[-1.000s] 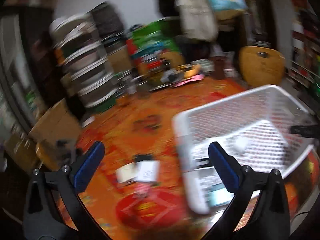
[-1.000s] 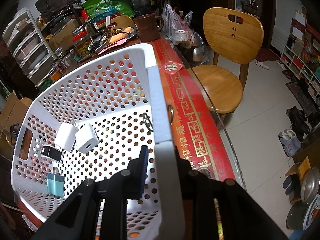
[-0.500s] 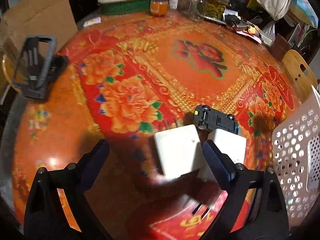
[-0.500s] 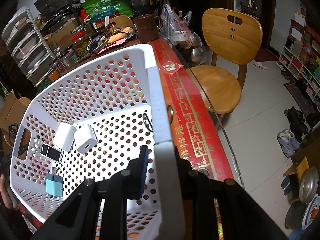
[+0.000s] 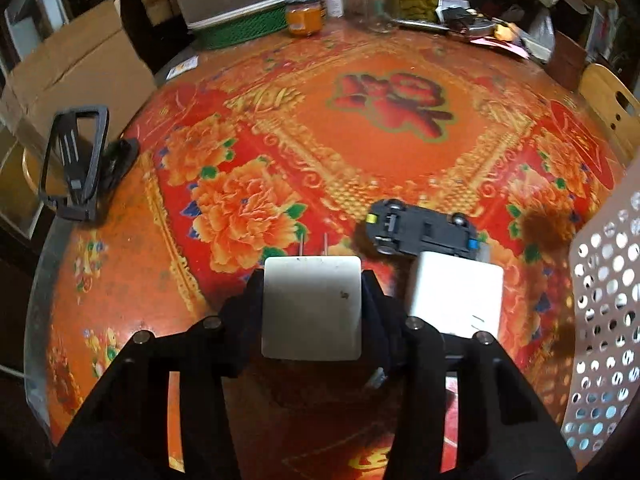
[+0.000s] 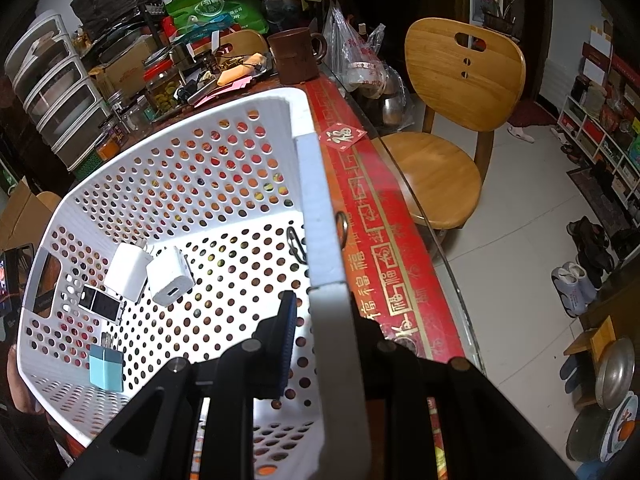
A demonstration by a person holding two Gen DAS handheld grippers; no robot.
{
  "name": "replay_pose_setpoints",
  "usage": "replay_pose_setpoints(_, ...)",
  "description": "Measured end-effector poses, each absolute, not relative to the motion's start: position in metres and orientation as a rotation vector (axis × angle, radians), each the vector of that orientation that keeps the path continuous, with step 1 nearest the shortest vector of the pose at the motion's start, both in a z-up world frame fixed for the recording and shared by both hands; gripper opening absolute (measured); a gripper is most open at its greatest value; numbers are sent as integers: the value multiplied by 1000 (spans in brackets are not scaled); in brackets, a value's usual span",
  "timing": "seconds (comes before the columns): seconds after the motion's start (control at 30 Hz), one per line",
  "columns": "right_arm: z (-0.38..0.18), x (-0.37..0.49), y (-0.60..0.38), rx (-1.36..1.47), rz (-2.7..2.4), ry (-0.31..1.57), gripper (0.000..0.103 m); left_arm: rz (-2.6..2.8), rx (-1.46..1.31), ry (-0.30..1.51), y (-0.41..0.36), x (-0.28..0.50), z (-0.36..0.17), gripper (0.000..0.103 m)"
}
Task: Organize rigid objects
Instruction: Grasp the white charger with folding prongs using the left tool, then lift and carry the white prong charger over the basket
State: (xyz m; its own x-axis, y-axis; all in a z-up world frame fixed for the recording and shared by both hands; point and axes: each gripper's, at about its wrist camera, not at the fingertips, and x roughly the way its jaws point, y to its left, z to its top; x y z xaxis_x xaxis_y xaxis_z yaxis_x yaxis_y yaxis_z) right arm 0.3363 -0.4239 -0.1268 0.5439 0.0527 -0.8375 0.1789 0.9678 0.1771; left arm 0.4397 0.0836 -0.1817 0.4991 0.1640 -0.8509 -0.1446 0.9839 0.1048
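In the left wrist view a white plug charger with two prongs lies on the red flowered tablecloth. My left gripper is closing on it, and its black fingers touch both sides. A second white charger lies just right of it, and an upturned black toy car sits behind that. In the right wrist view my right gripper is shut on the rim of the white perforated basket. Inside lie two white chargers, a blue one and a black-and-white piece.
The basket wall stands at the right of the left wrist view. A black phone stand sits at the table's left edge. Jars and boxes line the far side. A wooden chair stands past the table's glass edge.
My left gripper swung from the basket down to the tablecloth and its jaws came in from wide open around the white charger. The right gripper and basket stayed still.
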Motion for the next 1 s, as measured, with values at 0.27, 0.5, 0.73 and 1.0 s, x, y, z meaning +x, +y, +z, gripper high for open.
replay_pose_setpoints(0.27, -127, 336, -425, 251, -69, 988, 20, 358, 154, 747, 82, 396, -111, 44)
replay_pose_setpoints(0.5, -127, 335, -424, 254, -62, 984, 20, 412, 148, 617, 89, 362, -68, 44)
replay_pose_setpoints(0.73, -127, 335, -424, 255, -54, 985, 20, 408, 144, 600, 84, 345, -52, 44)
replay_pose_setpoints(1.0, -128, 335, -424, 260, -42, 982, 20, 381, 168, 571, 45, 328, -31, 44)
